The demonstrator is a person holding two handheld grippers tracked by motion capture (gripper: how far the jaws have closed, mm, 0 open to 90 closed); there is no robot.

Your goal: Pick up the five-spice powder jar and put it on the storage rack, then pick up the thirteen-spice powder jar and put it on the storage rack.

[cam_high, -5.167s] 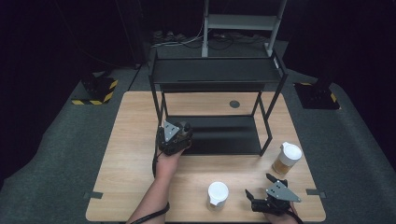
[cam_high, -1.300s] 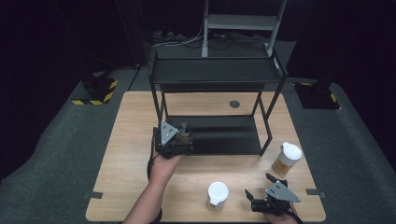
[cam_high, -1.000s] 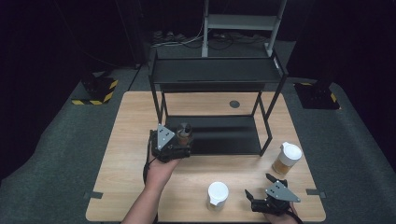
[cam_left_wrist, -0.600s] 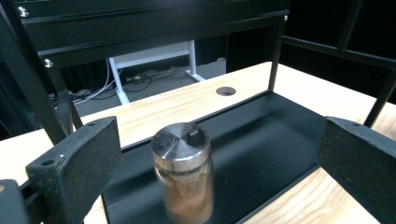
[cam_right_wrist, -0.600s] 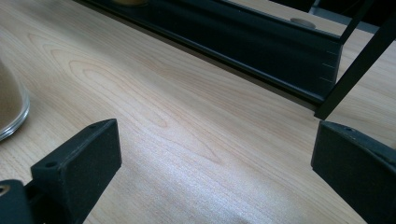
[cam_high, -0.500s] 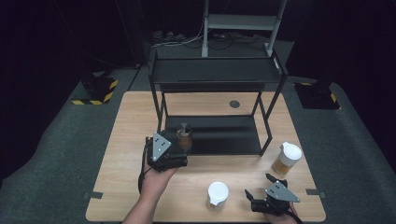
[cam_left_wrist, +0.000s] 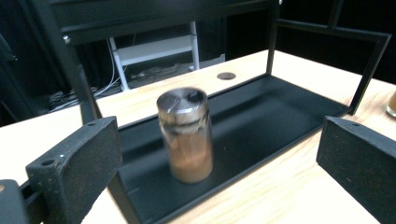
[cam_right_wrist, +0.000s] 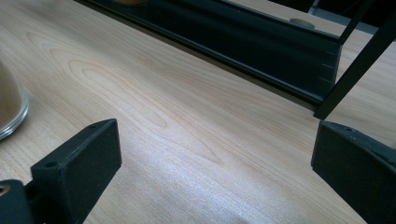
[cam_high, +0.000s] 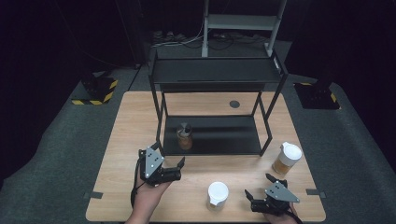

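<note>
Three jars [cam_high: 185, 136], one black rack [cam_high: 215, 74], two tools [cam_high: 173, 169]

I see a small glass jar [cam_high: 185, 136] with a silver metal lid, holding brown stuff up to about the shoulder. It stands upright on the black bottom shelf [cam_high: 224, 135] of the rack, near the shelf's front left corner, just beside the left post. In the left gripper view the jar [cam_left_wrist: 185, 135] looks slightly blurred, free-standing on the shelf [cam_left_wrist: 261, 109], nothing touching it.
</note>
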